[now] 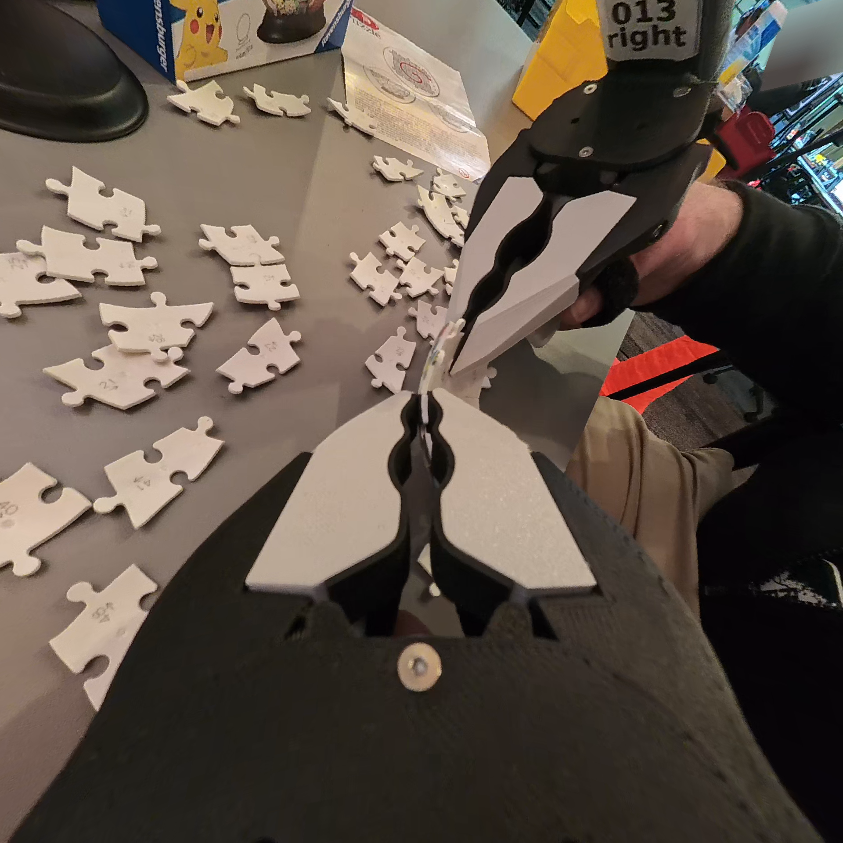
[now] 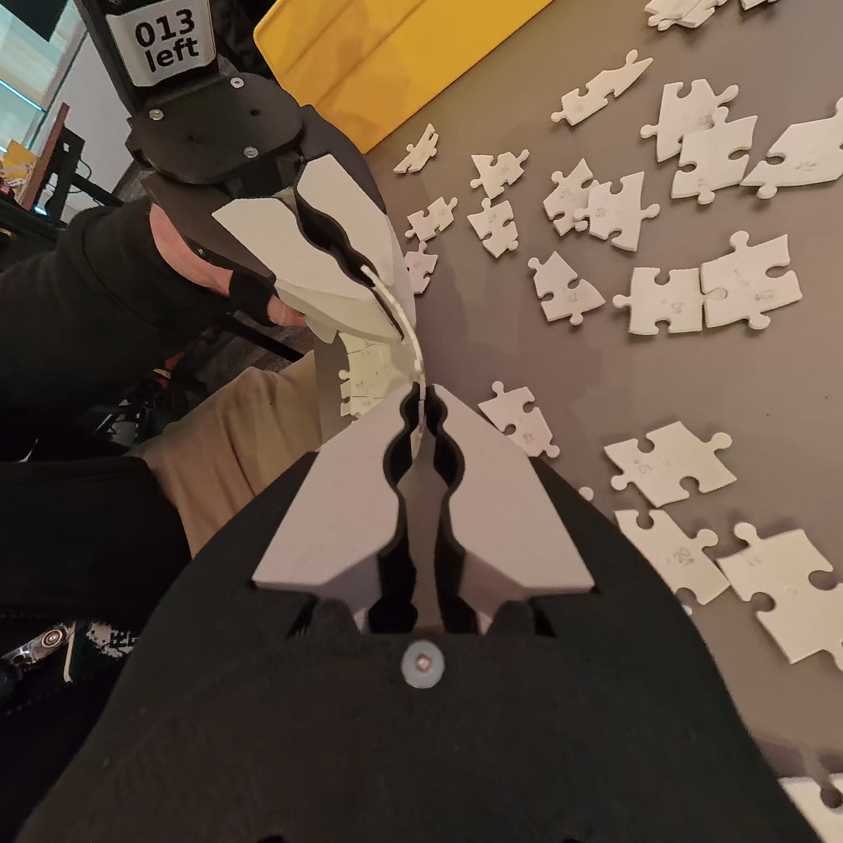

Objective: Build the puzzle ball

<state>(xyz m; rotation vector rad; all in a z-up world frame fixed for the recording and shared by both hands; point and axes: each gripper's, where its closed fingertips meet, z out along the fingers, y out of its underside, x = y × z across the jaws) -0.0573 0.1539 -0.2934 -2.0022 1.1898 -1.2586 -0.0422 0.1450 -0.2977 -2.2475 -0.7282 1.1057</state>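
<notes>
A curved section of joined white puzzle pieces (image 2: 381, 369) is held in the air over the table's near edge, seen edge-on in the left wrist view (image 1: 435, 360). My left gripper (image 1: 425, 398) is shut on one end of its rim; it enters the right wrist view from the upper left (image 2: 398, 329). My right gripper (image 2: 425, 391) is shut on the rim a little further along; it reaches down from the upper right in the left wrist view (image 1: 456, 360). The two sets of fingertips almost touch. Several loose white numbered pieces (image 1: 150, 328) lie face down on the grey table (image 1: 283, 173).
The puzzle box (image 1: 219, 36) and a folded instruction sheet (image 1: 410, 100) lie at the table's far side, beside a black rounded object (image 1: 59, 91). A yellow folder (image 2: 387, 59) lies at the table's edge. More loose pieces (image 2: 675, 465) lie to the right. The person's legs are below the grippers. Only a small space, under 4 cm, lies between the two pairs of fingers.
</notes>
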